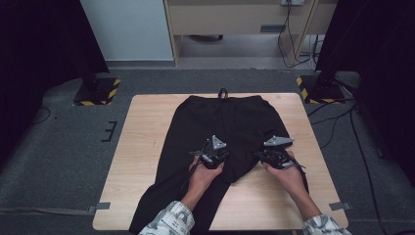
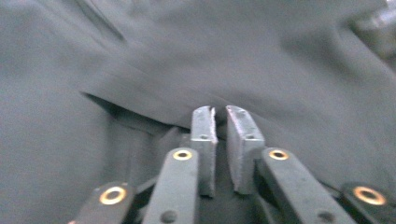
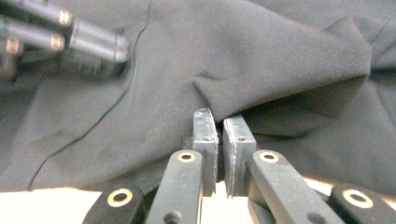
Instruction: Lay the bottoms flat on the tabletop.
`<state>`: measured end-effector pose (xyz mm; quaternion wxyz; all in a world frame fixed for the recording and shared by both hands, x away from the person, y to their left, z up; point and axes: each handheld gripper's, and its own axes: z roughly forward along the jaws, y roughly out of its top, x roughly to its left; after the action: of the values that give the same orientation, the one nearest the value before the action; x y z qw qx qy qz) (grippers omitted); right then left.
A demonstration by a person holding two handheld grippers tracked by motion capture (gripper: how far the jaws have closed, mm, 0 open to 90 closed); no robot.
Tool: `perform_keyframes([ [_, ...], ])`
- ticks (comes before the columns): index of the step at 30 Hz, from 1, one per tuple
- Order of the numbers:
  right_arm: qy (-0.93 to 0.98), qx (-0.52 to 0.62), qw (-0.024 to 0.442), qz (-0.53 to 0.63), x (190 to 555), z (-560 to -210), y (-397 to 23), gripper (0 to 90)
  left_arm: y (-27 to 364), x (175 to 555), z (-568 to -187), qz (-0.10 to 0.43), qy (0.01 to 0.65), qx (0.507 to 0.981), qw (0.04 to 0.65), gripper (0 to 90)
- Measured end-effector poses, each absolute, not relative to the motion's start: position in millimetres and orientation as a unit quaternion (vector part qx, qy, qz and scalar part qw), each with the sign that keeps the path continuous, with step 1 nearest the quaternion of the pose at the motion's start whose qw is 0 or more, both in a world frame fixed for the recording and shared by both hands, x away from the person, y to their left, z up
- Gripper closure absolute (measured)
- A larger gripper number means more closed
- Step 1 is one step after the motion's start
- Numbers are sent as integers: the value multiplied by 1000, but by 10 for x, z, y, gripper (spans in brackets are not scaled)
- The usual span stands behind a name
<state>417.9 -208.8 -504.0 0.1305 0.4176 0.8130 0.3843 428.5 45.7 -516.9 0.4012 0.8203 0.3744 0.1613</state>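
- Where black trousers (image 1: 220, 132) lie flat on the table (image 1: 142, 147), both grippers rest on them.
- Left gripper (image 2: 219, 116): jaws nearly together, pinching a cloth fold between the fingertips.
- Right gripper (image 3: 220, 122): jaws clamped on a raised fold at the tips.

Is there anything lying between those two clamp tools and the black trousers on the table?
Nothing visible does. The left gripper and the right gripper each have their jaws nearly closed, pinching a fold of the black trousers, which lie spread on the wooden table.
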Motion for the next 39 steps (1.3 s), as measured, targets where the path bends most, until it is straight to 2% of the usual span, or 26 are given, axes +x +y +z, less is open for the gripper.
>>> perform_keyframes([
  [5, 807, 428, 122, 387, 3925, -5017, -2331, 857, 596, 4203, -4989, 178, 367, 812, 418, 686],
  [17, 816, 458, 96, 340, 3135, -5060, -3006, 854, 765, 3978, -5006, 196, 338, 819, 420, 643],
  [20, 810, 463, 93, 347, 2940, -5020, -3159, 823, 746, 3981, -5035, 187, 344, 816, 426, 637],
  [27, 800, 466, 103, 364, 2998, -4985, -3194, 843, 624, 3915, -5070, 181, 325, 827, 422, 620],
  [29, 802, 462, 104, 365, 3075, -4975, -3150, 804, 597, 3902, -5066, 178, 323, 827, 425, 611],
  [33, 796, 462, 112, 374, 3147, -4876, -3119, 597, 533, 3861, -5047, 178, 319, 827, 428, 583],
  [39, 786, 477, 143, 366, 3248, -4781, -3207, 504, 453, 3873, -5035, 179, 329, 821, 431, 555],
])
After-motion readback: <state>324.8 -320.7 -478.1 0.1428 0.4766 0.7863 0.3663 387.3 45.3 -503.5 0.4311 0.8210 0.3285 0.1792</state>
